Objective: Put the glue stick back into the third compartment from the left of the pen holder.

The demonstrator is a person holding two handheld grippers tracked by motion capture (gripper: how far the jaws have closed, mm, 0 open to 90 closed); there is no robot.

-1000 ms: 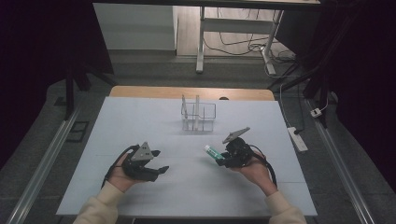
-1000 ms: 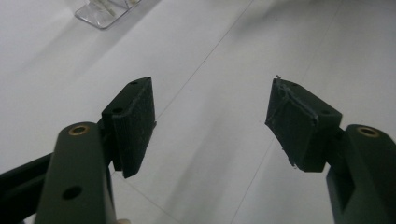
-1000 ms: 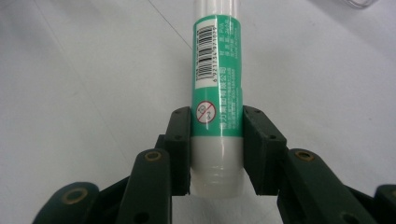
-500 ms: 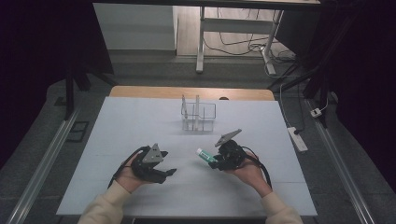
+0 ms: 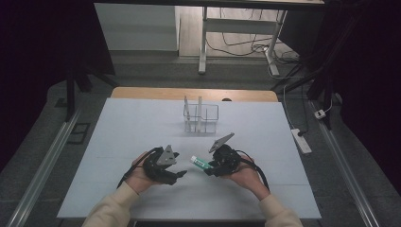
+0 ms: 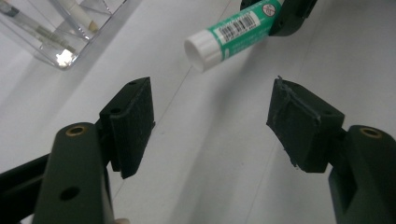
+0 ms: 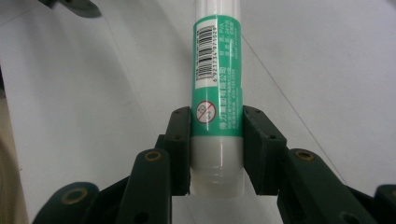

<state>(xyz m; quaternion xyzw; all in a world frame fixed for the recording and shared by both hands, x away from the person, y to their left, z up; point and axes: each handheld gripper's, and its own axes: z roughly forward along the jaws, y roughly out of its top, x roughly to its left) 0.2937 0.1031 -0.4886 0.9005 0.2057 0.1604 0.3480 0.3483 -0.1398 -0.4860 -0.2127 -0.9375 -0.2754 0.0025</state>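
Since the earlier frames, both hands had drawn inward toward each other over the near part of the white table (image 5: 118, 142). The right gripper (image 5: 210, 166) had carried the green-and-white glue stick (image 5: 200, 163) closer to the left gripper (image 5: 182, 173). The right gripper's jaws were clamped on the glue stick near its base, its capped end jutting out toward the left gripper. The left gripper's jaws stood wide apart with nothing between them; the stick's cap hung just beyond their tips. The clear holder (image 5: 201, 118) stood farther back.
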